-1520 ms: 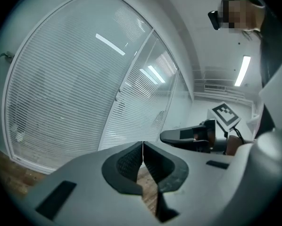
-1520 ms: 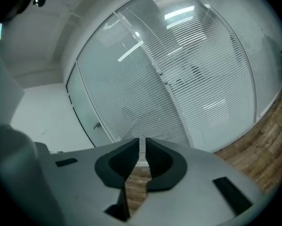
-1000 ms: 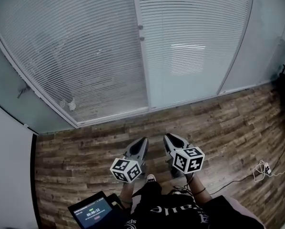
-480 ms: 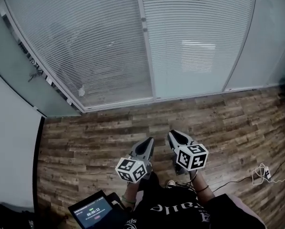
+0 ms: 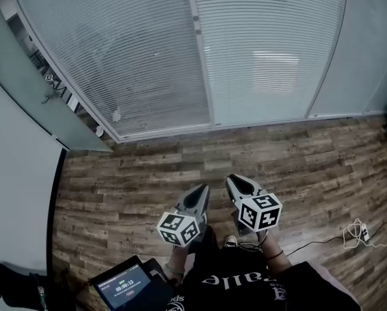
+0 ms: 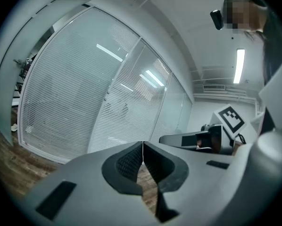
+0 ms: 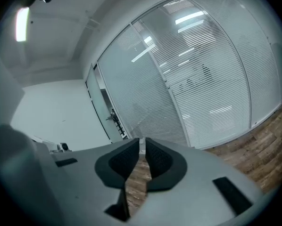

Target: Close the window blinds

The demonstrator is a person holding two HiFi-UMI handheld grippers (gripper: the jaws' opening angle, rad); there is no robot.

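White slatted blinds hang behind two glass panels, a wide left panel [image 5: 129,57] and a right panel [image 5: 265,44], with a white post [image 5: 203,57] between them. They also show in the left gripper view [image 6: 70,107] and the right gripper view [image 7: 207,79]. Both grippers hover low over the wood floor [image 5: 297,154], well short of the glass. My left gripper [image 5: 199,189] [image 6: 143,147] is shut, tips touching, with nothing in it. My right gripper [image 5: 232,179] [image 7: 142,146] is shut but for a thin slit, also empty. They point side by side toward the blinds.
A door with a handle [image 5: 49,96] stands at the left next to a plain wall. A tablet with a timer [image 5: 124,286] sits at the bottom left. A cable with a white plug [image 5: 355,230] lies on the floor at the right. The person's shoe [image 5: 231,241] shows below the grippers.
The view has swung, so the door and wall at the left take up more of the picture and the glass sits further right. Both grippers keep their pose and stay shut.
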